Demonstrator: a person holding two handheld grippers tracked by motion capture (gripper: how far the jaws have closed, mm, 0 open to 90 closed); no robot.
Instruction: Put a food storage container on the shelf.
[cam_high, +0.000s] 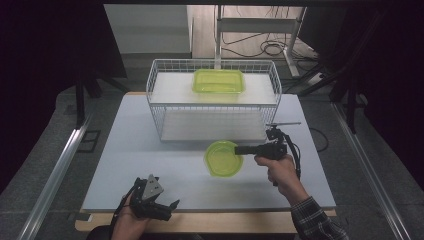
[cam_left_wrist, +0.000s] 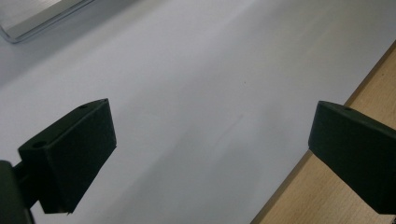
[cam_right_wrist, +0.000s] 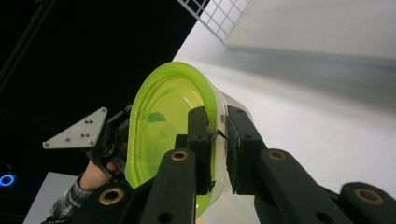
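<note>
Pinching the round green container (cam_high: 223, 158) by its rim, the right gripper (cam_high: 240, 150) is carrying it above mid-table, so keep it level approaching the wire rack (cam_high: 165, 85); left gripper (cam_high: 170, 207) is idling wide open at the near edge.

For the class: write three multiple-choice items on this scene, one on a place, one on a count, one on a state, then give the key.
1. Where is the rectangular green container?
A. on the wire rack's top shelf
B. on the floor
C. beside the left hand-held gripper

2. How many green containers are there?
A. one
B. two
C. four

3. What is the right hand-held gripper doing?
A. hanging open
B. lying flat on the table
C. gripping the round green container's rim

Key: 1 A, it sits on the upper shelf; 2 B, one round, one rectangular; 3 C, its jaws pinch the rim.
</note>
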